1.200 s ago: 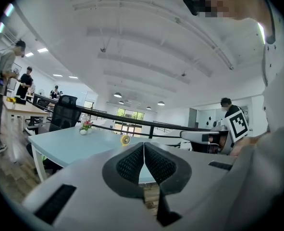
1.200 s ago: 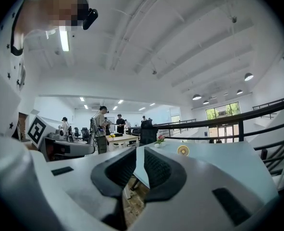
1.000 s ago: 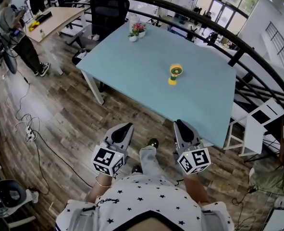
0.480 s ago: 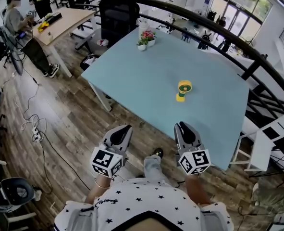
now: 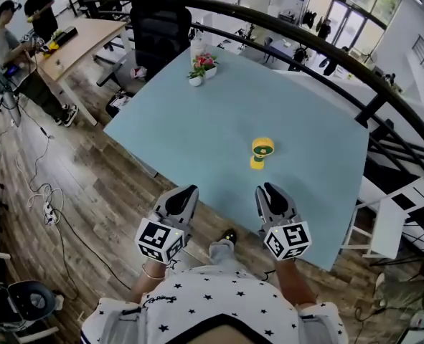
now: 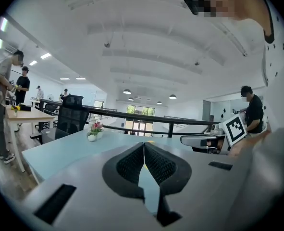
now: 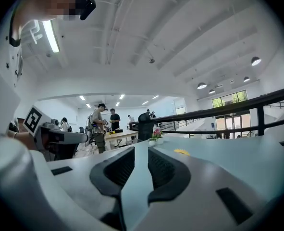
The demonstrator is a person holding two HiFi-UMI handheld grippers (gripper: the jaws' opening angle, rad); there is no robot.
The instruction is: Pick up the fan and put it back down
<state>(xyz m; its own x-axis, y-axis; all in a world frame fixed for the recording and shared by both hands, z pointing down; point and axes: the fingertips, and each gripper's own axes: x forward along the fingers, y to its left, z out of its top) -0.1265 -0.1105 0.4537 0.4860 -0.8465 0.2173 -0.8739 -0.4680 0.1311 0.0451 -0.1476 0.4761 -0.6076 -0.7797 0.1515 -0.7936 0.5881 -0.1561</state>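
Fan point(image 5: 261, 151): small, yellow, standing on the light-blue table point(image 5: 197, 124), right of centre, nothing touching it. Both tongs are at the table's near edge, well short of the fan. Left tongs point(image 5: 185, 190): tips together, empty. Right tongs point(image 5: 267, 189): narrow gap, have just been opening, nothing between the pads. Flower pot point(image 5: 199, 68) is at the far side.

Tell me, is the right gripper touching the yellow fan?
Apart. The head view shows bare table between the right gripper and the fan.
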